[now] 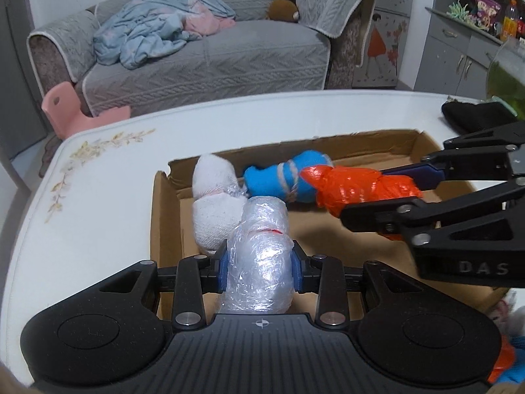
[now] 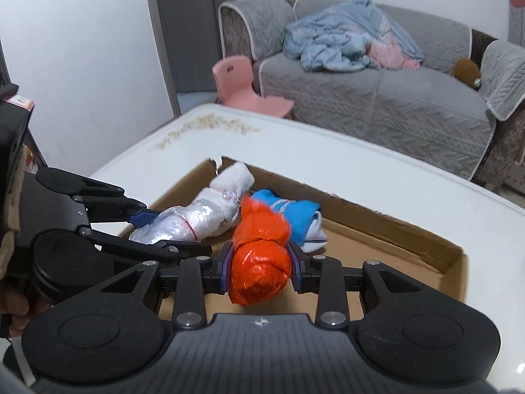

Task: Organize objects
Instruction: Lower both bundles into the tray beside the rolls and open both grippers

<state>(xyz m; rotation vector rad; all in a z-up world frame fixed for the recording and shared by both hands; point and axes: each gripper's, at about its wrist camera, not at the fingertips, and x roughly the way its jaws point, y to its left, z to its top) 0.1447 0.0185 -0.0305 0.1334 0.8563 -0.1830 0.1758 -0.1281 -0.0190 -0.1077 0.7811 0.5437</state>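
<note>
The left gripper (image 1: 259, 267) was closed on a clear plastic bundle (image 1: 259, 249), both blue pads (image 1: 220, 271) pressing the bundle's sides, with the bundle projecting forward over the cardboard box (image 1: 167, 216). The right gripper (image 2: 259, 271) was closed on an orange plastic bundle (image 2: 261, 256), gripped at its nearer lobe while the farther lobe extended ahead of the fingers. Both bundles were positioned above the open interior of the box, which stood on a white table (image 1: 108, 170) with a floral print along its edge. Inside the box, a white cloth bundle (image 1: 213, 203) lay against the left wall, and a blue bundle (image 1: 282, 180) tied with pale string lay near the far wall, just beside the white one. In the right wrist view the orange plastic bundle overlapped the blue bundle; contact could not be confirmed. A grey sofa (image 1: 210, 62) carrying a crumpled light-blue blanket (image 1: 154, 29) stood beyond the table, with a pink chair (image 2: 242, 82) near its armrest.
</note>
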